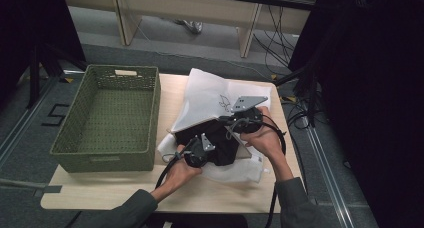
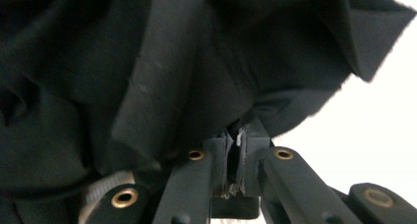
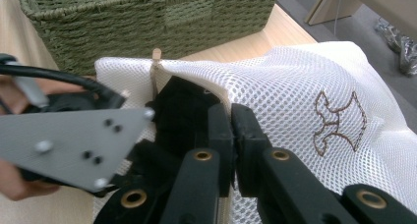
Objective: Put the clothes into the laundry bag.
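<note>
Gripping the black garment (image 1: 220,140) with the left gripper (image 1: 204,147): in the left gripper view its jaws are sitting together with a fold of the dark cloth (image 2: 196,71) pinched between the pads. Right gripper (image 1: 235,122) is clamping the edge of the white mesh laundry bag (image 1: 210,95); in the right gripper view the jaws are closed on the mesh rim (image 3: 295,86), holding the upper layer lifted off the lower one.

Garment is sitting at the bag's mouth, between the two white layers, part of it bunching out toward the person's side. In the right gripper view the black fabric (image 3: 182,106) is lying just left of the clamped rim, with the left gripper's grey plate (image 3: 69,145) close beside it.

Bag is lying on the wooden table (image 1: 125,190), right of centre, with a brown embroidered mark (image 3: 339,123) on the upper layer. Green woven basket (image 1: 107,115) is standing on the table's left part, just beside the bag. Both hands are working close together over the bag's near edge; left hand (image 1: 180,173), right hand (image 1: 265,140).
</note>
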Motion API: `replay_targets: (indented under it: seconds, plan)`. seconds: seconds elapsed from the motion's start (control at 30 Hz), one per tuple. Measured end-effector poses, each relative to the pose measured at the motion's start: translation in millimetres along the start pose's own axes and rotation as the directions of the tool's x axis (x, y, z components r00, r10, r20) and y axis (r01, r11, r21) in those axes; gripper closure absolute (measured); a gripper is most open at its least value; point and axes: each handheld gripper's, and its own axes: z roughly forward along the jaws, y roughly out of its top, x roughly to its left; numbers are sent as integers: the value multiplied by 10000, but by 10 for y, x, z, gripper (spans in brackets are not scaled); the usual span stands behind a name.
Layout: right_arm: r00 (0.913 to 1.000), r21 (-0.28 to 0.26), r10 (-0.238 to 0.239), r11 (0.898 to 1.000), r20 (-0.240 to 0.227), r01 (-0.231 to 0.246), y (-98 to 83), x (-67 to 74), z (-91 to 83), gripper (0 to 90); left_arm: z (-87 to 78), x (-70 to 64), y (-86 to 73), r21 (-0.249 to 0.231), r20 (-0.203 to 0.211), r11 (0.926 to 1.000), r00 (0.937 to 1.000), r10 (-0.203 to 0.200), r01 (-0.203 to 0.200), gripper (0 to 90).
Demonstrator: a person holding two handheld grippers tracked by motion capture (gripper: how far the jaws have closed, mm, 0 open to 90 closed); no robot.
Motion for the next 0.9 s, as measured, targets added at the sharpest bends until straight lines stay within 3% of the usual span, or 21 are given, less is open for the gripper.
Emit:
replay_targets:
  seconds: [0.17,0.2,0.23,0.27,0.3,0.33,0.37,0.4,0.43,0.5,0.6,0.67,0.8,0.87,0.9]
  plan:
    - [9995,-57,290,9996,104,-289,5,-9,-31,889,119,53,151,-482,-378,9984,9988,-306,288,842]
    - [9998,-115,214,9997,50,-214,5,-20,-35,889,173,85,166,-531,-149,9982,9995,-284,276,839]
    - [9999,-133,134,9998,52,-133,5,-27,-37,889,219,105,169,-598,-267,9970,9983,-515,498,835]
    - [9999,-146,109,9998,85,-108,1,-32,-40,889,240,114,165,-471,-391,9980,9982,-452,433,827]
    - [9997,-137,206,9997,102,-204,-3,-33,-47,889,259,108,156,-492,-247,9974,9982,-543,530,813]
    - [9999,-181,125,9998,77,-124,-5,-39,-45,889,258,117,144,-322,142,9988,9993,-354,358,793]
    - [9998,-176,172,9997,76,-171,-9,-43,-52,889,233,96,131,-272,209,9987,9989,-428,434,753]
    - [9998,-173,194,9997,92,-192,-13,-48,-56,889,194,82,118,-276,-29,9987,9991,-435,434,704]
    - [9998,-197,181,9996,77,-180,-17,-54,-55,888,156,57,100,-330,22,9971,9977,-684,684,667]
    - [9994,-123,336,9994,68,-336,-24,-50,-56,888,58,52,73,-309,112,9982,9986,-520,523,568]
    - [9997,-152,218,9996,72,-217,-24,-56,-58,888,-131,82,-11,-419,-16,9975,9984,-567,565,420]
    - [9993,-118,359,9993,101,-358,-22,-46,-64,889,-267,119,-95,-444,-84,9957,9966,-818,813,361]
    - [9996,-65,274,9996,109,-274,-16,-39,-47,888,-389,163,-243,-265,4,9956,9959,-902,902,333]
    - [9999,-96,156,9998,72,-155,-11,-38,-39,888,-396,179,-305,-73,85,9981,9981,-611,611,353]
    - [9998,-74,206,9998,49,-205,-10,-32,-40,888,-355,153,-332,-108,207,9960,9959,-886,888,370]
